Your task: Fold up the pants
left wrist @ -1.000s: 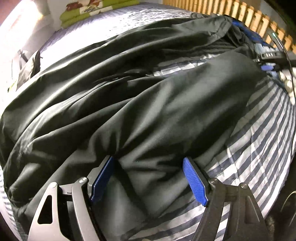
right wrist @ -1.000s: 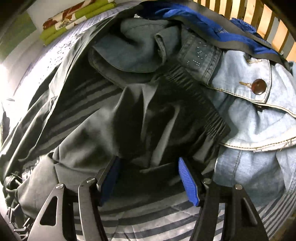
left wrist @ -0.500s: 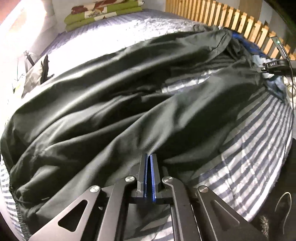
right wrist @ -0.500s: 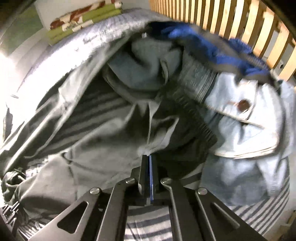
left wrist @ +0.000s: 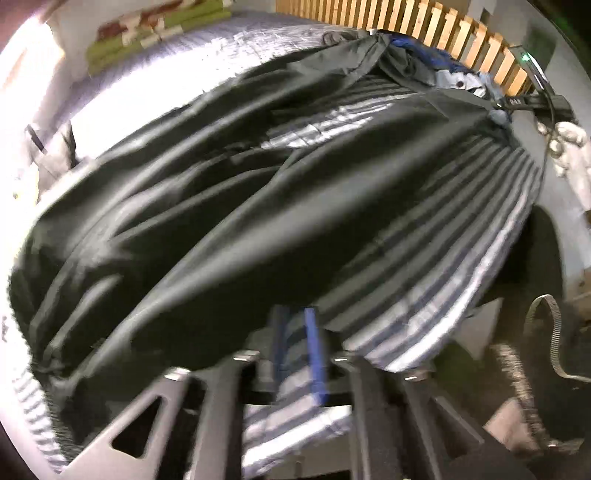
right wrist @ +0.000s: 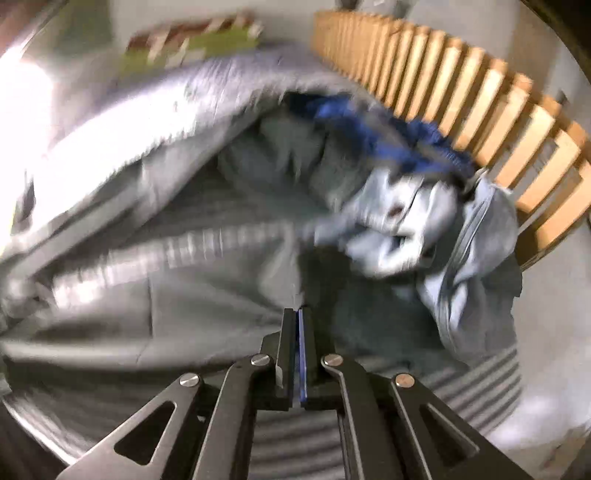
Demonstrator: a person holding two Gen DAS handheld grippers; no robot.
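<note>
The black pants (left wrist: 221, 206) lie spread lengthwise over a striped bedspread (left wrist: 461, 229). My left gripper (left wrist: 297, 310) is at the pants' near leg end. Its jaws are opening, a narrow gap shows between the blue pads (left wrist: 314, 332), and striped bedding is visible through it. The dark cloth ends right at the fingertips. In the blurred right wrist view, my right gripper (right wrist: 297, 310) is shut on the waist end of the pants (right wrist: 221, 295), and the cloth rises in a ridge to its tips.
A light denim garment (right wrist: 472, 258) and a blue garment (right wrist: 388, 147) are heaped beside the waist. A wooden slatted rail (right wrist: 480, 110) borders the bed behind them. Folded green bedding (left wrist: 155, 33) lies at the far end. Past the bed's right edge, a strap (left wrist: 546, 332) lies on the floor.
Both grippers closed on the pants, then rose, pulling the cloth up and taut. The left jaws have since parted slightly; the right stays closed. Both views are now blurred.
</note>
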